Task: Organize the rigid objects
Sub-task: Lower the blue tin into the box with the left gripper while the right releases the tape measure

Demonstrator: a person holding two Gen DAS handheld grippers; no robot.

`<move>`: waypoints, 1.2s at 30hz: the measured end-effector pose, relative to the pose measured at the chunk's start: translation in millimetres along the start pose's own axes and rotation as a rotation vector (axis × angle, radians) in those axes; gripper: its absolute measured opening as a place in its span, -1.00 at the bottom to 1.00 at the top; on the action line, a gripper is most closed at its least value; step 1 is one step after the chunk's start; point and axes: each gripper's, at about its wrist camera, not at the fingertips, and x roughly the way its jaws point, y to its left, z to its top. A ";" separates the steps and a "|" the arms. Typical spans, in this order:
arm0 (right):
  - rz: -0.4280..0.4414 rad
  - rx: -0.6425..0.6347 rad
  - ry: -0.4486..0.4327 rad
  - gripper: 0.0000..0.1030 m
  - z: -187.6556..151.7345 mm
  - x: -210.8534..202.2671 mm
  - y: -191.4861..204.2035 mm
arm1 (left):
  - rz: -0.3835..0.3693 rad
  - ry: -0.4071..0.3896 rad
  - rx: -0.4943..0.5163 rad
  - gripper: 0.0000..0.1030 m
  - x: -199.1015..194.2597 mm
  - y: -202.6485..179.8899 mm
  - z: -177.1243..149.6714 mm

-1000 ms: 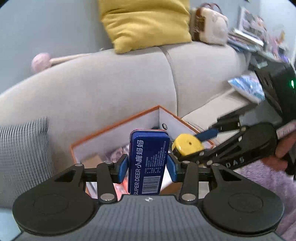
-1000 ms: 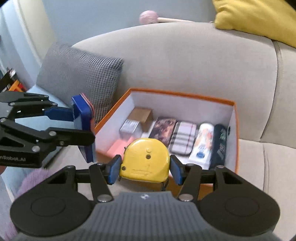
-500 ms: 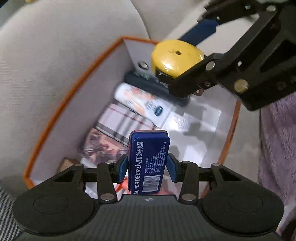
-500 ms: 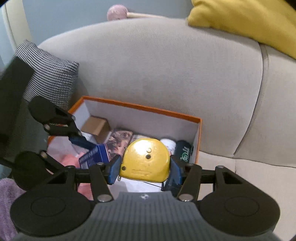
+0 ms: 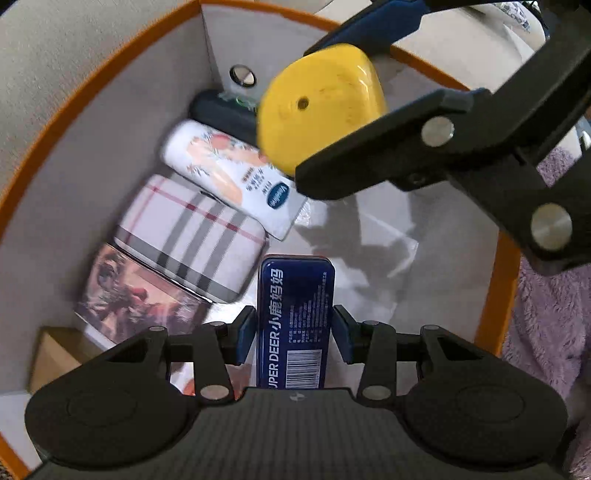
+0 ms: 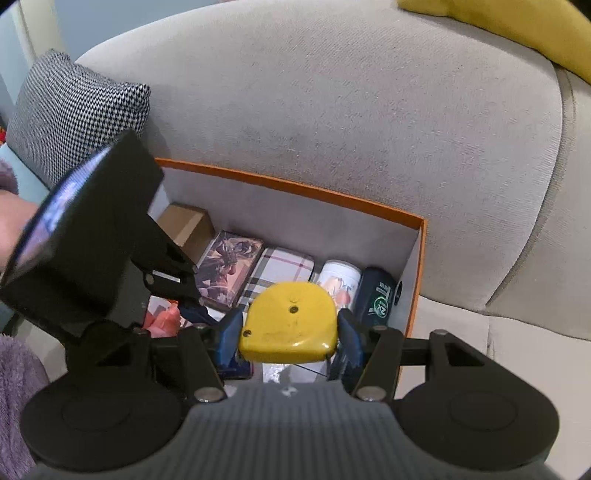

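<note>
**Mia:** Where is all this?

**Tom:** On a grey sofa; an orange box sits on the seat, right against the back; a checked cushion is beside it, a yellow cushion is up at the top, and a fluffy purple blanket lies next to the box.

**Mia:** What is in the box?

**Tom:** A row of things along the far wall: a small brown box, a picture tin, a plaid case, a white tube and a dark bottle.

**Mia:** What changed from a moment ago?

**Tom:** The left tongs were up above the sofa; now they point almost straight down into the box; the right tongs came closer over its right end.

**Mia:** Are the tongs holding anything?

**Tom:** Yes; the left tongs are about half open and clenched on a blue tin, held over the box floor beside the plaid case; the right tongs are clenched on a yellow tape measure, up over the white tube and dark bottle.
</note>
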 end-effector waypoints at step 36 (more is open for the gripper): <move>0.065 -0.180 0.372 -0.63 -1.8 79.1 17.4 | -0.196 -0.046 -0.210 -0.70 6.0 19.6 -17.0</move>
